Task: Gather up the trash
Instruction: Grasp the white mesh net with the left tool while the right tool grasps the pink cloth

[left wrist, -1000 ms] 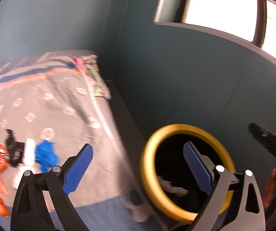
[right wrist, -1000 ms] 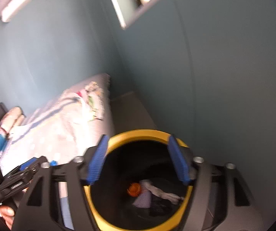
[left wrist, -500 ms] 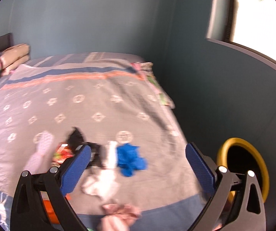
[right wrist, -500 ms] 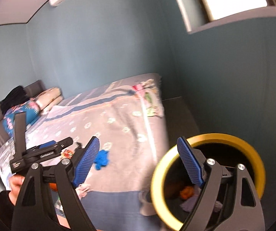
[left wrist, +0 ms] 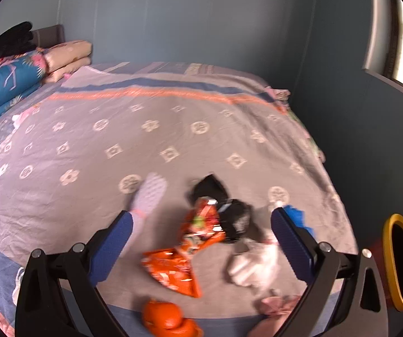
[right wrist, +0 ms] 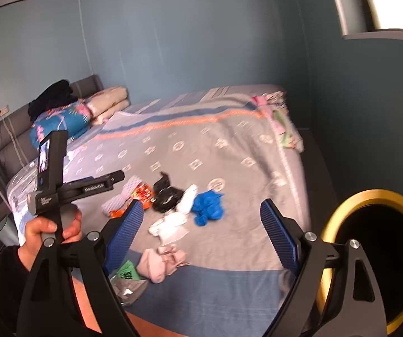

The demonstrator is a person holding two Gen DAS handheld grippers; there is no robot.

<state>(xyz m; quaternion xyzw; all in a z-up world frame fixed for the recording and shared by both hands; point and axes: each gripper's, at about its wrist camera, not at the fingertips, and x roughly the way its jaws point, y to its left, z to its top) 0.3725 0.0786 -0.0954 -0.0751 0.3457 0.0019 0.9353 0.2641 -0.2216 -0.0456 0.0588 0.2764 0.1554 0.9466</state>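
Note:
Trash lies in a heap on the grey patterned bedspread: orange snack wrappers, a black bag, white crumpled paper, a blue crumple, a pink wad and orange peel. My left gripper hovers open over the heap and holds nothing. My right gripper is opening its jaws, with nothing between them, and stays back from the bed's foot. The black bin with a yellow rim stands on the floor at the right.
Folded quilts and pillows are stacked at the bed's head. A floral cloth hangs over the far corner. A dark floor strip runs between bed and blue wall. A hand holds the left tool's handle.
Both views have swung left, away from the bin and onto the bed. The bin has slid from between the right jaws to the right edge. The right jaws have widened.

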